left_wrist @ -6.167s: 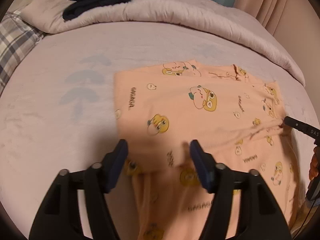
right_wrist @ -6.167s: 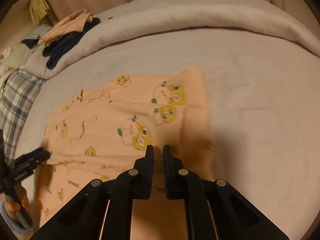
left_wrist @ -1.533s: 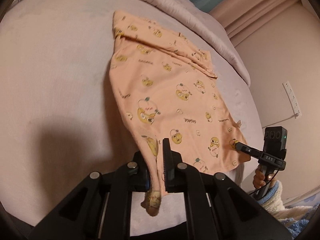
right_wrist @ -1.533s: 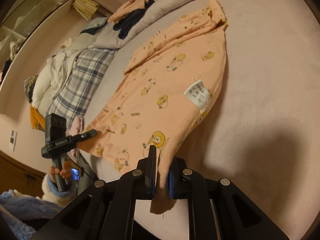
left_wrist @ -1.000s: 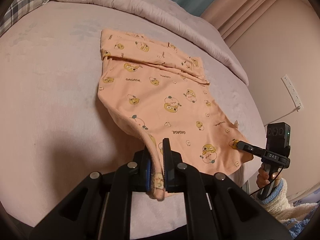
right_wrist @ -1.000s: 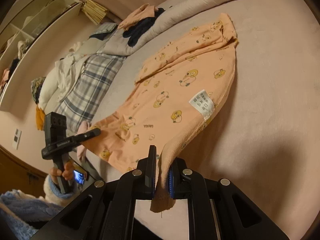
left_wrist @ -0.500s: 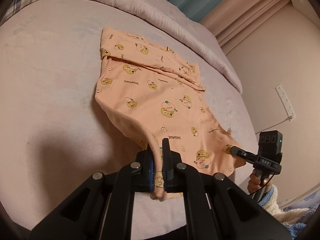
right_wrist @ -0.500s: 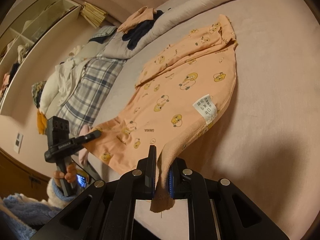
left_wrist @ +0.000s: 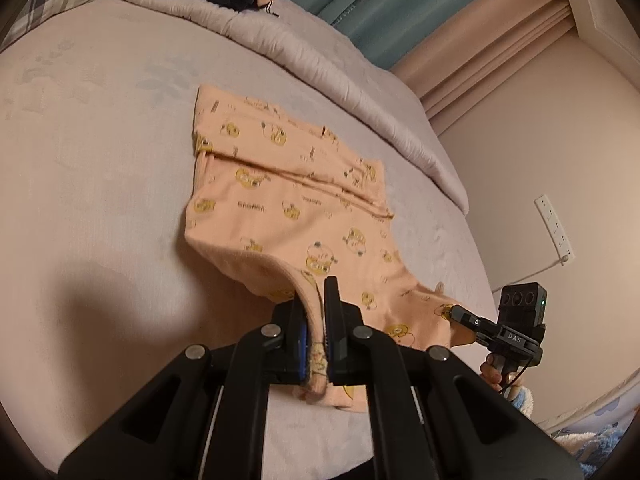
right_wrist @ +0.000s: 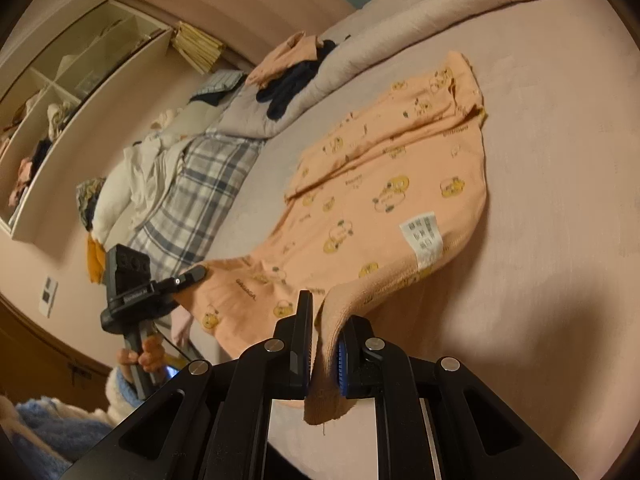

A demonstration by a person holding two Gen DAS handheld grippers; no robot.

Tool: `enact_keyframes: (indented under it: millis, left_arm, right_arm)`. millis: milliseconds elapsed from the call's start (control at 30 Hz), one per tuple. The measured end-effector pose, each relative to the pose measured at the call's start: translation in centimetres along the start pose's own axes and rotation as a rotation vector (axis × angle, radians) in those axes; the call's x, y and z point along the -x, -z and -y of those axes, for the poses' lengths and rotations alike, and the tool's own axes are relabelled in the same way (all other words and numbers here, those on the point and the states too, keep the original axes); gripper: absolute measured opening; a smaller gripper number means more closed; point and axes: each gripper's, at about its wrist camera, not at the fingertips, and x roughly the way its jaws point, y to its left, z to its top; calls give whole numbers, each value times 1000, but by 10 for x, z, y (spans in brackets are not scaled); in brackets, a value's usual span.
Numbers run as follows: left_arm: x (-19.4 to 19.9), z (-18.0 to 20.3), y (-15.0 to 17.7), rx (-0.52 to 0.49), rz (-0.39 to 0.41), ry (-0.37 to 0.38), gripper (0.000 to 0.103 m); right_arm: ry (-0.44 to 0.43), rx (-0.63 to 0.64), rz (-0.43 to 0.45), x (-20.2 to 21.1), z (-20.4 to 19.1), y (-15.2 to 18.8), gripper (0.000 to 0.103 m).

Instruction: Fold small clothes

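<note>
A: Item, state?
B: Peach cartoon-print garment [left_wrist: 292, 216], far end on bed [left_wrist: 100, 160]; near corners clamped in left gripper [left_wrist: 314, 332] and right gripper [right_wrist: 326, 354], jaws nearly closed.
A: Progress?
B: Sleeve fold laid; lengthwise fold judged pending.

The bed [left_wrist: 100, 168] bears a peach garment [left_wrist: 288, 200], a rolled quilt [left_wrist: 304, 56] and a plaid pillow [right_wrist: 196, 196].
</note>
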Motion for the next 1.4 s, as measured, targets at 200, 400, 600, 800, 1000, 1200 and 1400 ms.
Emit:
enact_keyframes:
  millis: [200, 400, 600, 800, 1000, 1200, 1400]
  left_arm:
    - [-3, 7, -20, -33, 25, -40, 5]
    - [-9, 16, -41, -79, 39, -65, 5]
    - [-16, 20, -59, -99, 46, -74, 5]
    - [-24, 24, -74, -134, 56, -104, 5]
    - [-32, 21, -85, -139, 55, -115, 5]
    - [-37, 19, -94, -137, 52, -117, 5]
    - [-41, 15, -102, -129, 53, -120, 5]
  right_arm:
    - [-10, 2, 38, 2, 1, -18, 13]
    - [-15, 13, 68, 2, 0, -41, 13]
    - [-19, 19, 85, -4, 4, -57, 13]
    - [-18, 11, 102, -7, 10, -72, 13]
    - [-5, 11, 104, -12, 14, -85, 13]
    - [-4, 8, 103, -16, 16, -96, 13]
    - [1, 6, 105, -19, 18, -104, 13]
